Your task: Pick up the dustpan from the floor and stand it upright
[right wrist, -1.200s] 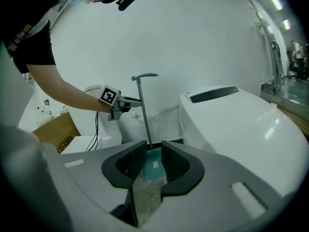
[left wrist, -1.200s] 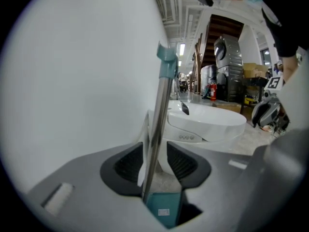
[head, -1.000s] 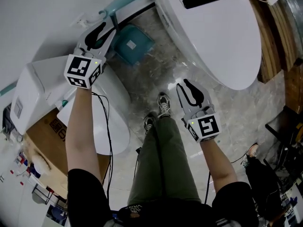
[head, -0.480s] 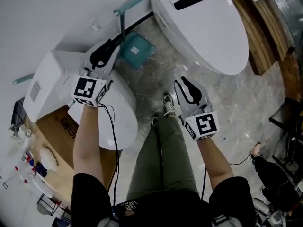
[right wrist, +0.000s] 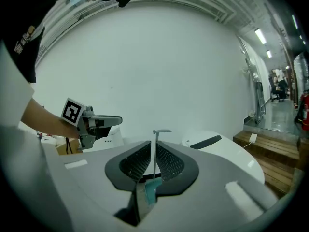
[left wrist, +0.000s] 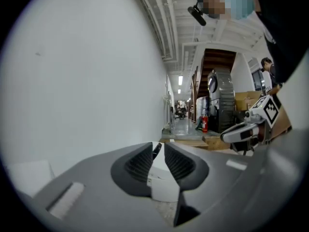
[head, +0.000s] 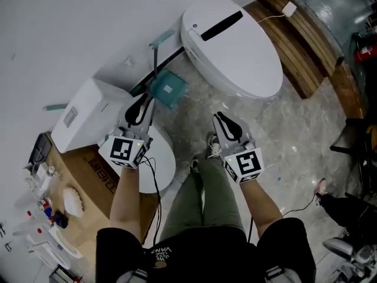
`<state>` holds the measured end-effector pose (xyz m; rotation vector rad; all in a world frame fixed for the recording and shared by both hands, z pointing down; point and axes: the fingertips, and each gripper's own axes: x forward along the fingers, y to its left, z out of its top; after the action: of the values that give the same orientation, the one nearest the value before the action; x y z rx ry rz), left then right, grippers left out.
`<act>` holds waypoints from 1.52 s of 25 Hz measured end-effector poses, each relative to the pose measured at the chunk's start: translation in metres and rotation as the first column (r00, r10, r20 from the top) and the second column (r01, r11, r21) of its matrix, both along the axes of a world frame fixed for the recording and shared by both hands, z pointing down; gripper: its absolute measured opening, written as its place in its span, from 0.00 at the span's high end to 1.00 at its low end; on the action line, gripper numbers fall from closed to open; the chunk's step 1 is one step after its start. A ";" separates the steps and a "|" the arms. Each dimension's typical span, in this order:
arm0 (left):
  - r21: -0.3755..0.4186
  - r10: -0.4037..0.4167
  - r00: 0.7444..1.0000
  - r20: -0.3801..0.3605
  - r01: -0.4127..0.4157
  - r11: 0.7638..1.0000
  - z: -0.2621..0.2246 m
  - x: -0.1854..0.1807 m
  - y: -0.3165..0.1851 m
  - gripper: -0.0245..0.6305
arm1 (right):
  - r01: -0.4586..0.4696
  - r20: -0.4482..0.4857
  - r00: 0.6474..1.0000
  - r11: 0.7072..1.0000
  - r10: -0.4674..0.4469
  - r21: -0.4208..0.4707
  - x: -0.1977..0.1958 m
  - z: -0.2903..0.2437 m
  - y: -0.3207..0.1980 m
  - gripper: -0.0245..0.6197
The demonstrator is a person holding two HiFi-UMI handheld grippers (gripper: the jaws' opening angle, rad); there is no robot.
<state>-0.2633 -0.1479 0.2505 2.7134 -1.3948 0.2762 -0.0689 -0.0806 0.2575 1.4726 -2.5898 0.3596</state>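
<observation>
Dustpan (head: pixel 168 88) stands upright on the floor (head: pixel 283 128), handle up beside the wall. It is ahead of the left gripper (head: pixel 143 101) fingers and in line with the right gripper (head: pixel 221 120) fingers, apart from both. Both pairs of fingers are closing with a narrow gap left and nothing between them. Toilet (head: pixel 235 58) lies beyond the right fingers.

Bright, even indoor light; ceiling strip lights (right wrist: pixel 260 36) glow at the right; soft sheen on the glossy floor (head: pixel 283 131); both gripper views bulge, corners black.
</observation>
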 end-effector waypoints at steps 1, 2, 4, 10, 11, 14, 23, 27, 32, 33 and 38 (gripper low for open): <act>0.000 -0.007 1.000 -0.015 0.007 1.000 -0.007 0.001 0.010 0.77 | -0.004 0.002 1.000 1.000 0.004 0.006 0.001 -0.008 0.008 0.91; -0.002 -0.014 0.999 -0.031 0.014 1.000 -0.013 0.003 0.020 0.78 | -0.006 0.004 1.000 1.000 0.006 0.007 0.003 -0.015 0.016 0.92; -0.010 -0.027 0.998 -0.062 0.026 1.000 -0.026 0.008 0.042 0.81 | -0.007 0.004 1.000 1.000 0.007 -0.003 0.006 -0.026 0.036 0.95; -0.008 -0.054 0.995 -0.082 0.054 0.999 -0.062 0.027 0.102 0.88 | -0.002 -0.013 1.000 0.999 0.002 -0.032 0.028 -0.053 0.091 0.96; -0.007 -0.063 0.996 -0.070 0.063 0.998 -0.067 0.029 0.114 0.88 | -0.001 -0.014 1.000 0.999 0.000 -0.039 0.032 -0.057 0.105 0.96; 0.014 -0.100 0.993 -0.055 0.101 0.995 -0.088 0.032 0.147 0.88 | 0.005 -0.009 1.000 0.999 -0.006 -0.045 0.046 -0.070 0.138 0.96; 0.051 -0.173 0.983 -0.063 0.176 0.983 -0.125 0.076 0.248 0.88 | 0.055 -0.017 0.998 0.998 -0.055 0.024 0.100 -0.112 0.218 0.96; 0.064 -0.179 0.982 -0.066 0.183 0.981 -0.135 0.099 0.295 0.88 | 0.072 -0.023 0.997 0.996 -0.071 0.043 0.123 -0.123 0.254 0.96; 0.081 -0.165 0.985 -0.058 0.169 0.982 -0.145 0.122 0.341 0.88 | 0.078 -0.010 0.997 0.996 -0.078 0.037 0.144 -0.130 0.294 0.96; 0.086 -0.162 0.985 -0.058 0.167 0.982 -0.148 0.128 0.350 0.88 | 0.079 -0.008 0.997 0.996 -0.079 0.037 0.149 -0.131 0.302 0.96; 0.091 -0.163 0.984 -0.069 0.169 0.981 -0.154 0.142 0.388 0.88 | 0.096 -0.002 0.995 0.995 -0.096 0.040 0.160 -0.133 0.336 0.96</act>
<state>-0.1217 0.2399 0.0970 2.6323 -1.6460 0.1161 0.0906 0.2558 0.1243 1.3541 -2.6706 0.2986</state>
